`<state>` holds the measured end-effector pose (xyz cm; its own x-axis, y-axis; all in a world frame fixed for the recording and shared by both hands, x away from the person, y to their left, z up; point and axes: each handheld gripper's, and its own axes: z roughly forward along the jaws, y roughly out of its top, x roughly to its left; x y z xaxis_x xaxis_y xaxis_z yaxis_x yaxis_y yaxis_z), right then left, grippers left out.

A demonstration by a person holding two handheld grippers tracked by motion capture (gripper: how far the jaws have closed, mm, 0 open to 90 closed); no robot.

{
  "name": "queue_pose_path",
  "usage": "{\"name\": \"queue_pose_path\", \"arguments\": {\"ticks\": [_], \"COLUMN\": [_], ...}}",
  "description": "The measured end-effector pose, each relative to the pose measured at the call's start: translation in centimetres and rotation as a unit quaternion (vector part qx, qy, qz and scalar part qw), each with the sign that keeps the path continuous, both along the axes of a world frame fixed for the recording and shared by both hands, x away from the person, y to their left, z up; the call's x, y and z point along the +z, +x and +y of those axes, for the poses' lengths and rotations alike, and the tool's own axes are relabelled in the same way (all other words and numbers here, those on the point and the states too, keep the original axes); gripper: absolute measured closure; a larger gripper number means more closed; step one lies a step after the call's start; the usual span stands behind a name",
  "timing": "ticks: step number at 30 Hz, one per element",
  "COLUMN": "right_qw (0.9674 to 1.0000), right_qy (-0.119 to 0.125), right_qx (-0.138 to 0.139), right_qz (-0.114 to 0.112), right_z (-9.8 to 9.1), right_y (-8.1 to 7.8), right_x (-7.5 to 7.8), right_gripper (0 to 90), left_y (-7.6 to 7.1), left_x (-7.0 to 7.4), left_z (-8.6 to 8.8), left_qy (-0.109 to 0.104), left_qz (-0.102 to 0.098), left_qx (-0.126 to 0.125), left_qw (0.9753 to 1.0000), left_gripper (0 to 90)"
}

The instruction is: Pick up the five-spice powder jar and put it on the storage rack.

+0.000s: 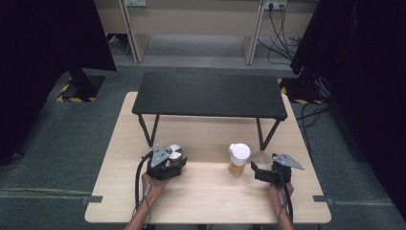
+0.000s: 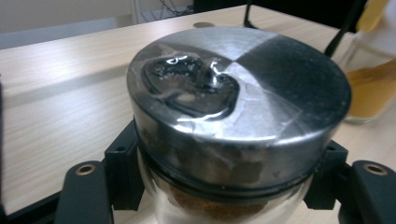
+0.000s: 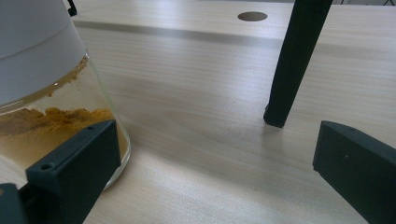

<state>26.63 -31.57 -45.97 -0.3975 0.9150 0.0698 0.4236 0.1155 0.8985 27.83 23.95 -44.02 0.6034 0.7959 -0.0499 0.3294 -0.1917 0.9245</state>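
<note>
A glass jar of brown powder with a silver metal lid (image 2: 238, 93) stands between the jaws of my left gripper (image 2: 224, 182), whose black pads (image 2: 122, 169) press on its sides just under the lid. From above, the jar (image 1: 174, 153) and left gripper (image 1: 178, 163) sit at the table's front left. A second jar (image 1: 238, 159) with a white lid and orange-yellow powder stands front right. My right gripper (image 1: 256, 171) is open just right of it. In the right gripper view this jar (image 3: 46, 102) is beside the left jaw, outside the gap of the gripper (image 3: 217, 168).
A low black shelf (image 1: 210, 93) on thin legs stands across the back half of the light wooden table (image 1: 206, 201). One of its legs (image 3: 294, 65) rises just beyond the right gripper's jaws. A round hole (image 3: 252, 16) lies in the tabletop farther off.
</note>
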Motion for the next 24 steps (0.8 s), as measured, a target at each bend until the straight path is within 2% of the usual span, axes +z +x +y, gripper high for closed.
{"name": "queue_pose_path", "arguments": {"ticks": [2, 8, 12, 15, 22, 24], "right_qw": [1.0000, 1.0000, 1.0000, 1.0000, 1.0000, 1.0000], "right_qy": [0.000, -0.004, -0.002, -0.001, -0.001, -0.001], "right_qx": [0.000, 0.001, 0.001, 0.000, 0.001, 0.000], "right_qz": [0.000, -0.002, 0.000, 0.000, 0.000, 0.000], "right_z": [0.0, 0.1, 0.0, 0.0, 0.0, 0.0], "right_y": [0.0, 0.0, 0.0, 0.0, 0.0, 0.0], "right_x": [0.0, 0.0, 0.0, 0.0, 0.0, 0.0], "right_gripper": [0.8, 0.8, 0.8, 0.8, 0.8, 0.8], "left_y": [0.0, 0.2, 0.4, 0.5, 0.9, 1.3], "left_x": [0.8, 3.1, 4.6, 5.7, 8.4, 9.4], "left_z": [0.0, 0.5, 0.8, 0.9, 1.2, 1.4], "left_qy": [0.006, -0.001, -0.003, 0.006, 0.011, 0.008], "left_qz": [-0.002, 0.003, 0.006, 0.004, 0.002, 0.008], "left_qx": [-0.008, -0.033, -0.040, -0.041, -0.050, -0.057], "left_qw": [0.9999, 0.9994, 0.9992, 0.9991, 0.9987, 0.9983], "left_gripper": [30.9, 30.9, 30.9, 30.9, 30.9, 30.9]}}
